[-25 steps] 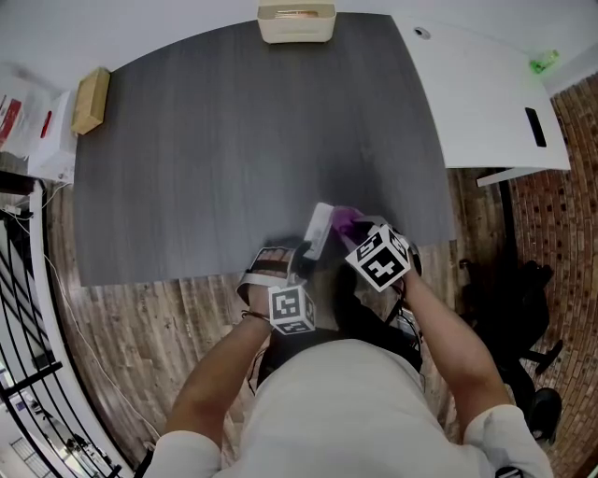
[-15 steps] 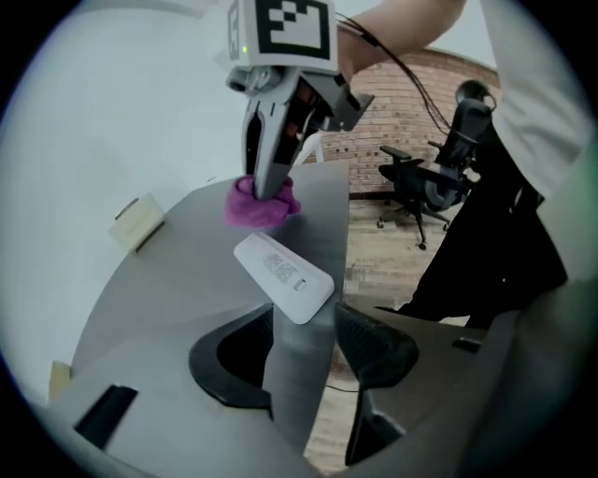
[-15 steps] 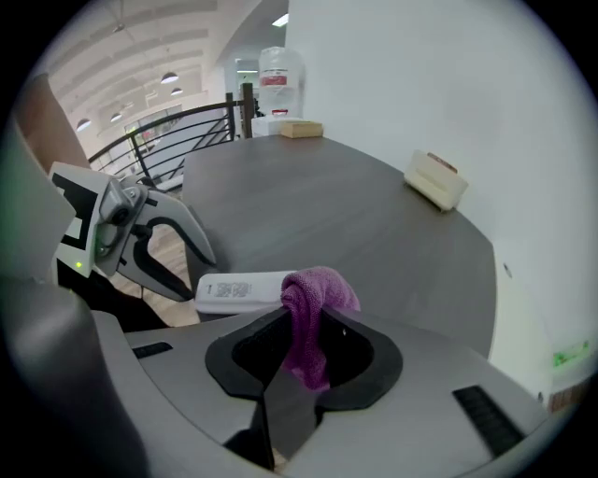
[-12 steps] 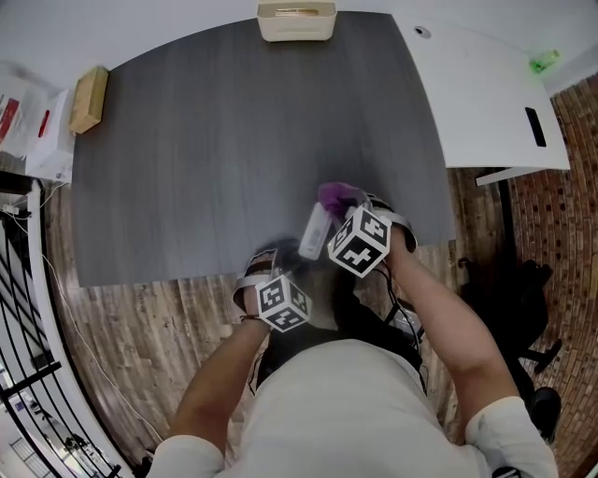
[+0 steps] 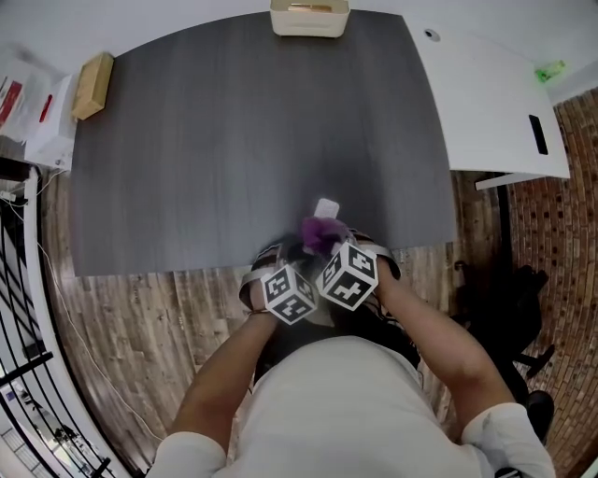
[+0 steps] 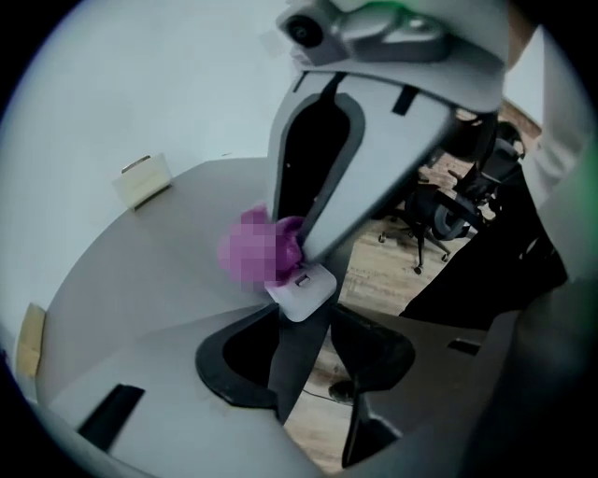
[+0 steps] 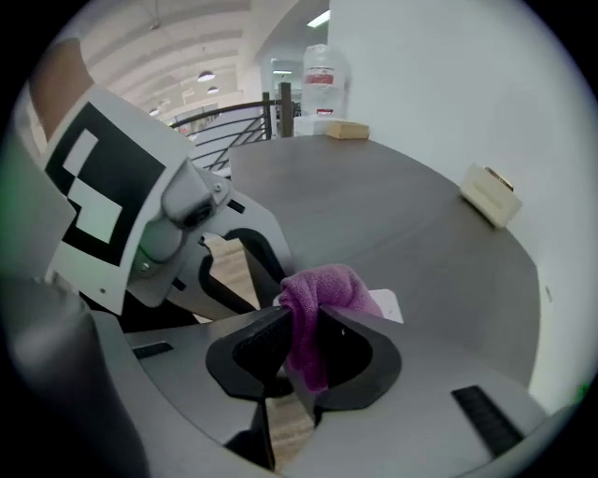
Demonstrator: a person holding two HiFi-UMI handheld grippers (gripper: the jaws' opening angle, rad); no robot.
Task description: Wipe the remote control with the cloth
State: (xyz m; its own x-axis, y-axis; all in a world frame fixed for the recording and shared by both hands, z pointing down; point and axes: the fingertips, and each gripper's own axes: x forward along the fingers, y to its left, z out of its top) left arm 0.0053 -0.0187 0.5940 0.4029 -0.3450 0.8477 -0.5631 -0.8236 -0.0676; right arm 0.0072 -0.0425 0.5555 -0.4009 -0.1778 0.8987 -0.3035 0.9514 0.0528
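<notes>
Remote control (image 5: 326, 207), head view: over the table's (image 5: 234, 140) near edge, cloth (image 5: 320, 233) against it. Left gripper view: left gripper (image 6: 310, 317), jaws just closing, clamps its end. Right gripper view: right gripper (image 7: 304, 317) pinches the cloth. I'd stroke lengthwise and keep the clamp steady.

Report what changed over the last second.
The right gripper, shut on the cloth, slid left and toward the person, bringing the cloth over the remote. The left gripper rolled; its jaws have just been closing with the remote between them. The box and block stayed put.
</notes>
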